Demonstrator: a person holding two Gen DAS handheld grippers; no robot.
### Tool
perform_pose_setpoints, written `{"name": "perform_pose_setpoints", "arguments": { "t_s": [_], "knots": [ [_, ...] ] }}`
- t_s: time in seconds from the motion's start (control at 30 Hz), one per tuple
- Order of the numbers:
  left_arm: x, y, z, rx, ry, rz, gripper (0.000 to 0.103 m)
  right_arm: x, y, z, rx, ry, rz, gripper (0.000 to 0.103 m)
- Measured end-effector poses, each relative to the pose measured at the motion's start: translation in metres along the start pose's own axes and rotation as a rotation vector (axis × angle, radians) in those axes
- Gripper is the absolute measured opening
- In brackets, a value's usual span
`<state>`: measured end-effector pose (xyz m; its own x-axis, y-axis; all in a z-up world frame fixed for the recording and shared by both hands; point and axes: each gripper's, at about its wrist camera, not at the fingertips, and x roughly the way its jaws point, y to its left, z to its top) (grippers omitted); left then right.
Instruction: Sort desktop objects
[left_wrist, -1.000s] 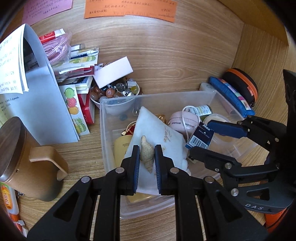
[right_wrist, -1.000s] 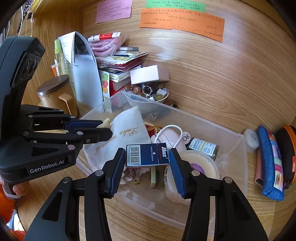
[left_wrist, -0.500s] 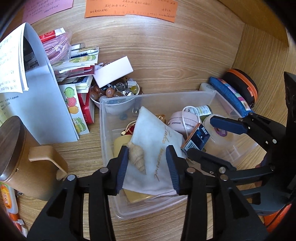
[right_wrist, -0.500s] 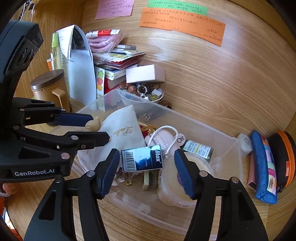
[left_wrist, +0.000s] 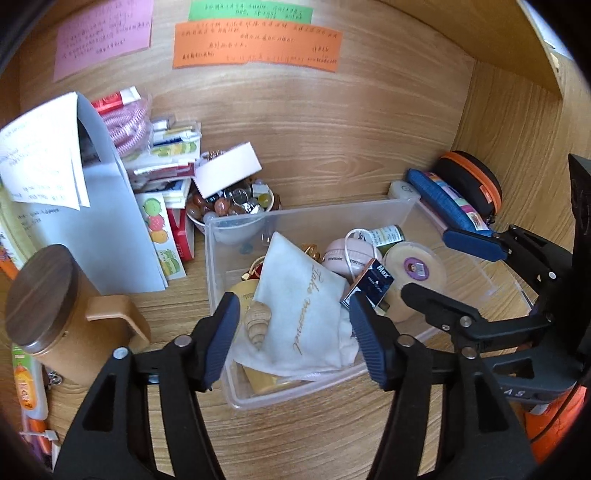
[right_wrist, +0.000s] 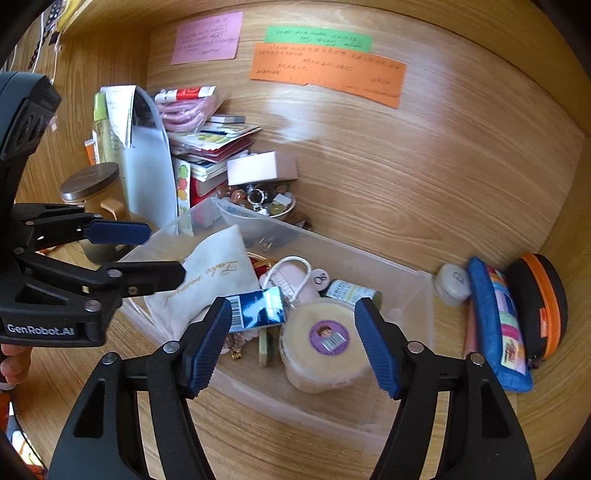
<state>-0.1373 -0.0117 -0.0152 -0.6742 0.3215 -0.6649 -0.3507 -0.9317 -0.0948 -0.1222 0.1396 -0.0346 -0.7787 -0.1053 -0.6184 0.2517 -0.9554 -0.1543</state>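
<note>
Both tools opening over the clear bin

I am holding my left tool (left_wrist: 290, 332) over the near corner of the clear plastic bin (left_wrist: 325, 212) on the wooden desk (left_wrist: 177, 306), and its jaws are opening with nothing pressed between the pads. The small tan seashell (left_wrist: 258, 322) is lying free on the white cloth pouch (left_wrist: 306, 295) inside the bin, between the two blue pads but touching neither, closer to the left one.

I am holding my right tool (right_wrist: 291, 343) over the same bin from the other side, and its jaws are opening too, gripping nothing. The blue staple box (right_wrist: 256, 308) is resting tilted in the bin beside the pouch (right_wrist: 218, 273), just past the left pad, and the round lidded tub (right_wrist: 325, 339) is sitting between the pads, lower down. A pink tape measure (left_wrist: 341, 254) and a small green-labelled bottle (left_wrist: 388, 234) are lying deeper in the bin.

Outside the bin, a bowl of beads (left_wrist: 231, 201) is touching its far corner, a brown mug with a dark wooden lid (left_wrist: 44, 295) is standing to the left, and a blue pencil case (right_wrist: 495, 321) is lying beside an orange-trimmed black pouch (right_wrist: 539, 306) to the right
</note>
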Motion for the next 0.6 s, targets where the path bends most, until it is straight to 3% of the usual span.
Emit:
{"name": "perform_pose_setpoints", "arguments": {
  "t_s": [0.27,0.4,0.6],
  "knots": [
    [-0.024,-0.012,-0.003,0.020,-0.044,0.034,0.077,-0.027,-0.011,-0.009,0.053,-0.027,-0.033,0.077],
    [-0.036,-0.019,-0.006,0.020,-0.067,0.064,0.092,-0.042,-0.016,-0.013,0.074,-0.049,-0.055,0.082],
    [-0.054,-0.022,-0.012,-0.020,-0.086,0.085,0.095,-0.067,-0.024,-0.024,0.122,-0.073,-0.081,0.086]
  ]
}}
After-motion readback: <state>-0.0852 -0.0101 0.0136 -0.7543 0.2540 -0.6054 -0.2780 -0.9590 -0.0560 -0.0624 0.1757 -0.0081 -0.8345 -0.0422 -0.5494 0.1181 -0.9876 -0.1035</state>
